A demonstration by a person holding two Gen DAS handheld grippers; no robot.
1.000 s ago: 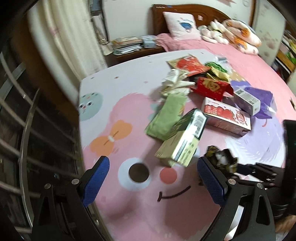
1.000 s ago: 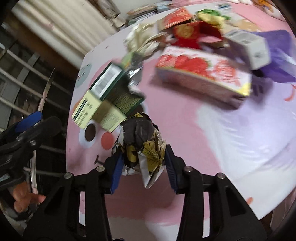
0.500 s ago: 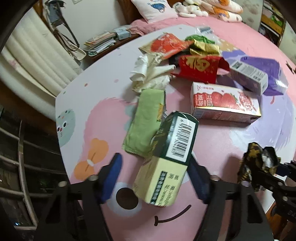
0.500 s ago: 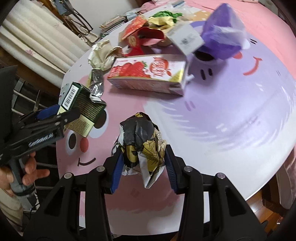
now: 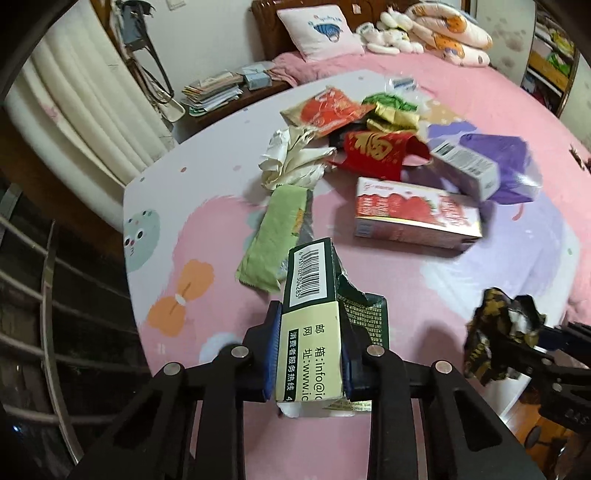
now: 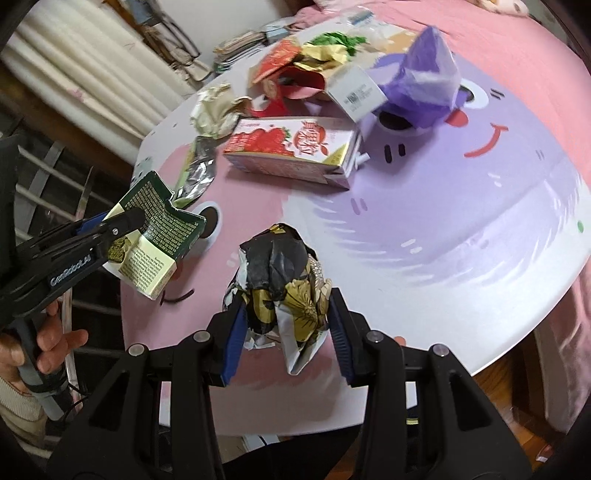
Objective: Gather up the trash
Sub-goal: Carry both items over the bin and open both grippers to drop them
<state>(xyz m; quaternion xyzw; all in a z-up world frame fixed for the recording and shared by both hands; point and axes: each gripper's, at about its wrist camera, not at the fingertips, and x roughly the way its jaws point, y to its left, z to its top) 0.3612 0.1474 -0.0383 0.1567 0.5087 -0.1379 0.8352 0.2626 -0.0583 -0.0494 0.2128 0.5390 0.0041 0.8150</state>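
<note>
On the table (image 5: 207,206) I count three cartons: one green and cream carton (image 5: 314,332), one strawberry milk carton (image 5: 413,218) and one white box with a barcode (image 5: 465,168). There is one crumpled black and gold wrapper (image 6: 284,284), one flat green packet (image 5: 275,240), one crumpled cream paper (image 5: 291,158), one red envelope with gold letters (image 5: 376,155), one red and orange packet (image 5: 325,109), one green crumpled wrapper (image 5: 388,101), one gold wrapper (image 5: 395,118) and one purple bag (image 5: 506,166). I see two grippers: the left gripper (image 5: 312,363) and the right gripper (image 6: 284,334). One hand (image 6: 33,347) is visible. Behind there is one pillow (image 5: 317,33) and one pile of papers (image 5: 214,90).
</note>
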